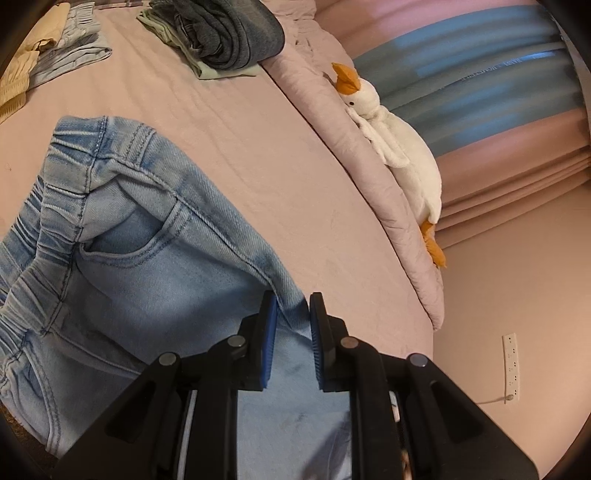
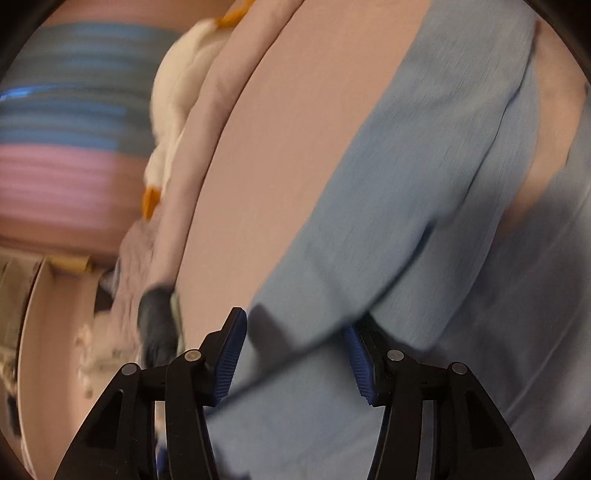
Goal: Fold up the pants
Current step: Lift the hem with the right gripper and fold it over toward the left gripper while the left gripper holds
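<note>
Light blue jeans (image 1: 140,258) with an elastic waistband lie on the pink bed sheet (image 1: 258,155). My left gripper (image 1: 293,310) has its blue pads close together on the jeans' side seam edge, near the hip. In the blurred right wrist view the jeans' legs (image 2: 424,221) stretch away over the sheet (image 2: 277,166). My right gripper (image 2: 299,332) is open, its jaws wide apart, with denim lying between and under them; the right pad is partly hidden by a fold.
A folded stack of dark grey and green clothes (image 1: 221,33) sits at the far side of the bed, folded pale garments (image 1: 55,48) at far left. A white plush goose (image 1: 399,147) lies along the rolled quilt at the bed's right edge. A power strip (image 1: 511,365) is on the wall.
</note>
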